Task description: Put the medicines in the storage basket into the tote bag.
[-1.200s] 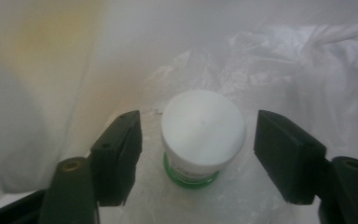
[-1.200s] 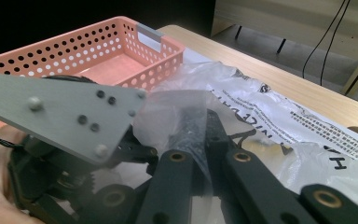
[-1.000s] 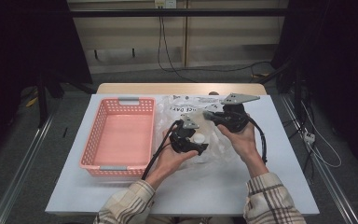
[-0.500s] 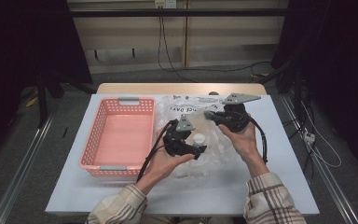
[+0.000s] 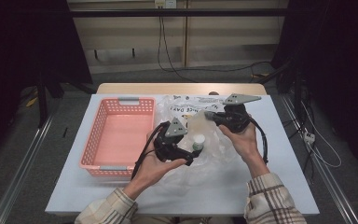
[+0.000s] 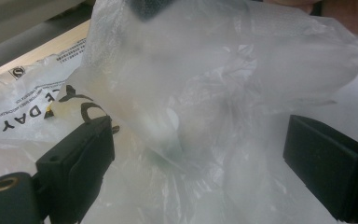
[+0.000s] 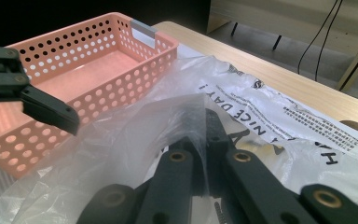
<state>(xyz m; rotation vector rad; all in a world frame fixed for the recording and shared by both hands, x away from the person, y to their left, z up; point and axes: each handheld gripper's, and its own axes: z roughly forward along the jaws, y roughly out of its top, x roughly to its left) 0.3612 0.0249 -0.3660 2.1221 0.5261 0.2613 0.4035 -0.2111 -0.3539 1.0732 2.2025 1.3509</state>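
A crumpled clear plastic bag (image 5: 200,128) with black print lies on the white table (image 5: 279,177). My right gripper (image 5: 208,114) is shut on a fold of its film and holds it raised; in the right gripper view the jaws (image 7: 204,123) are pressed together on the plastic. A small white-topped container (image 5: 198,140) sits inside the bag. My left gripper (image 5: 192,152) is open right beside it. In the left gripper view the wide-apart jaws (image 6: 198,144) flank the bag (image 6: 223,79), and the container (image 6: 168,135) shows blurred through the film.
An empty pink perforated basket (image 5: 121,133) stands on the left of the table; its near wall (image 7: 88,100) is close to the bag. Cables trail from both grippers. The table's front strip is bare.
My left gripper has shifted slightly left and turned, with its jaws now at the white-topped container. The right gripper has kept the bag's film raised in the same place.
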